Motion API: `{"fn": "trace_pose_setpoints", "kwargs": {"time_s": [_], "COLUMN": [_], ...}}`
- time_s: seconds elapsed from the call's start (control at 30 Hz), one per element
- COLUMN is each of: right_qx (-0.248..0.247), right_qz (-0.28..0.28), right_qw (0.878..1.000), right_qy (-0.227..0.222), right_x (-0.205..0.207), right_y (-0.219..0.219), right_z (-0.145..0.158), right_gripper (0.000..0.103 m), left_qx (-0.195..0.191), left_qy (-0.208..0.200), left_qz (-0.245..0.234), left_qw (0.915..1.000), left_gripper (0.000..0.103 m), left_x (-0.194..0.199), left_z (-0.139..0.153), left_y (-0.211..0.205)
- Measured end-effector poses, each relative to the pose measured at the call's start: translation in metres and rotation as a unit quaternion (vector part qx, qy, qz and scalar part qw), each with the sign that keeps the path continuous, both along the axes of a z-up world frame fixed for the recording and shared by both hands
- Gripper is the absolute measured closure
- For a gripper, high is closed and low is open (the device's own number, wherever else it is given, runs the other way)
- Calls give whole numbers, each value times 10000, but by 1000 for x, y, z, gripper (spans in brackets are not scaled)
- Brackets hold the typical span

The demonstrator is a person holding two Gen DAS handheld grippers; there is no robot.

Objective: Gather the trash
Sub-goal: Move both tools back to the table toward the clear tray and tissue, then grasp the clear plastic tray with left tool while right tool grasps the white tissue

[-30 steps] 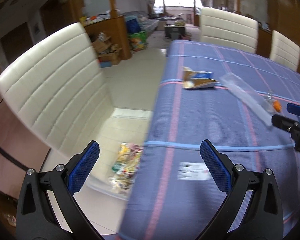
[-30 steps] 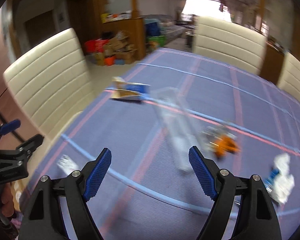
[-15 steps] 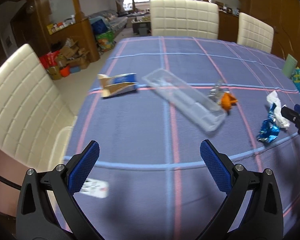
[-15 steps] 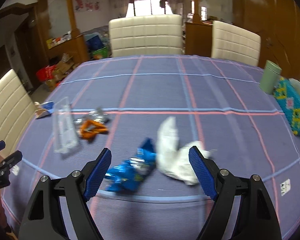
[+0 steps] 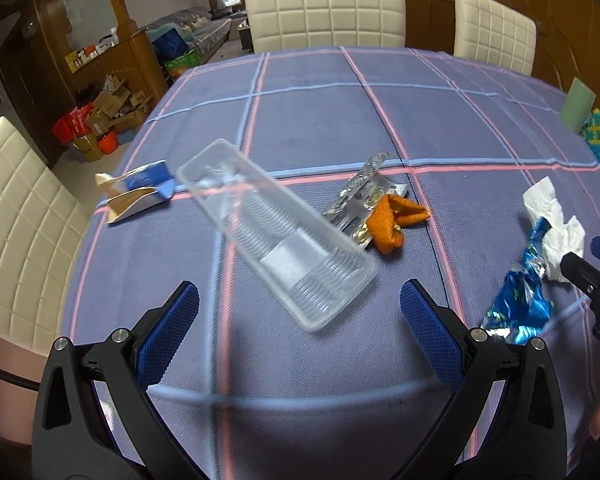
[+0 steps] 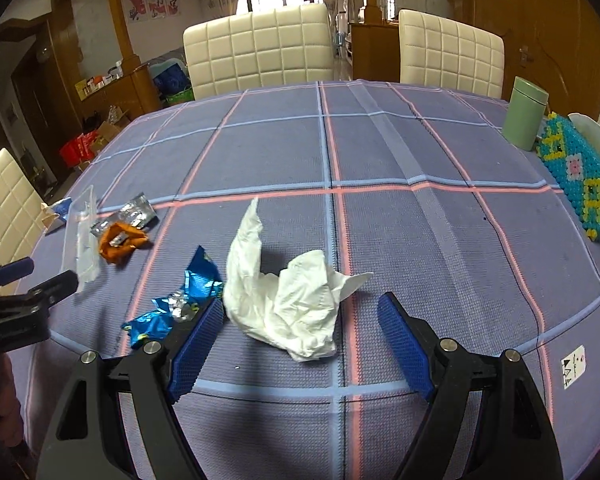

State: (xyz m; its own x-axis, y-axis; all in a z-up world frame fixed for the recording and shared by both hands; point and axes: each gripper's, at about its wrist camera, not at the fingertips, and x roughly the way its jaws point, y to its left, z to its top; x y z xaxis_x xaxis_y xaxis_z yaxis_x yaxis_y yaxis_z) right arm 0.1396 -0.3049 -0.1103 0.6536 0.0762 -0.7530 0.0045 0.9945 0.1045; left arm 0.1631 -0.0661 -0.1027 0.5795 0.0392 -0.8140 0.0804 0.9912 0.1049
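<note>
Both tools stand wide and hold nothing: the left tool (image 5: 300, 320) hangs over the near end of the clear plastic tray (image 5: 276, 232), the right tool (image 6: 300, 336) frames the crumpled white tissue (image 6: 288, 300) without touching it. All the trash lies on the checked cloth of the desk (image 6: 380, 140) — from the left wrist view the torn blue carton (image 5: 140, 192) sits at 10 o'clock from the tray, the silver foil (image 5: 360, 196) and orange wrapper (image 5: 392, 224) at 2 o'clock just beside it, and the blue foil wrapper (image 5: 520, 300) at 3 o'clock near the tissue. What could go wrong, as I judge it: the tray is thin and springy, so a squeeze across its long sides may buckle it or make it skid away on the cloth; the tissue is loose and tall, so pads closing too high could pinch only a flap and leave the rest behind, or catch the blue foil wrapper, which lies against the left pad (image 6: 196, 344). The right wrist view alone shows the green canister (image 6: 524, 116) and beaded bag (image 6: 580, 180) at 2 o'clock — not trash, I think, and best left alone; only the left view shows the tray whole, with its ribbed floor
</note>
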Motion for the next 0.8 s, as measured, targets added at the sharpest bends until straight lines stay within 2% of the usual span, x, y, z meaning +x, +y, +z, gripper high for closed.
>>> {"fn": "trace_pose_setpoints", "kwargs": {"time_s": [0.27,0.37,0.43,0.53,0.57,0.6,0.7,0.8], "right_qx": [189,178,137,177,208,226,134,106], "right_qz": [94,130,225,348,400,461,524,549], "right_qw": [9996,9996,9996,9991,9989,9985,9985,9984], "right_qy": [168,162,141,140,159,172,101,-8], "right_x": [13,16,16,15,15,14,8,2], "right_y": [-4,-1,4,10,11,14,21,26], "right_z": [-13,-15,-15,-14,-14,-14,-9,-1], "right_gripper": [26,31,39,61,71,76,83,83], "left_qx": [99,67,27,-59,-75,-82,-45,-53], "left_qy": [155,233,267,275,267,255,250,154], "left_qz": [279,333,350,289,273,254,171,114], "left_qw": [9994,9992,9990,9992,9992,9993,9995,9998], "left_gripper": [4,4,4,17,27,37,51,53], "left_x": [30,38,40,38,36,35,27,16], "left_z": [-15,-21,-23,-23,-22,-21,-17,-11], "left_y": [5,9,11,14,14,15,17,20]}}
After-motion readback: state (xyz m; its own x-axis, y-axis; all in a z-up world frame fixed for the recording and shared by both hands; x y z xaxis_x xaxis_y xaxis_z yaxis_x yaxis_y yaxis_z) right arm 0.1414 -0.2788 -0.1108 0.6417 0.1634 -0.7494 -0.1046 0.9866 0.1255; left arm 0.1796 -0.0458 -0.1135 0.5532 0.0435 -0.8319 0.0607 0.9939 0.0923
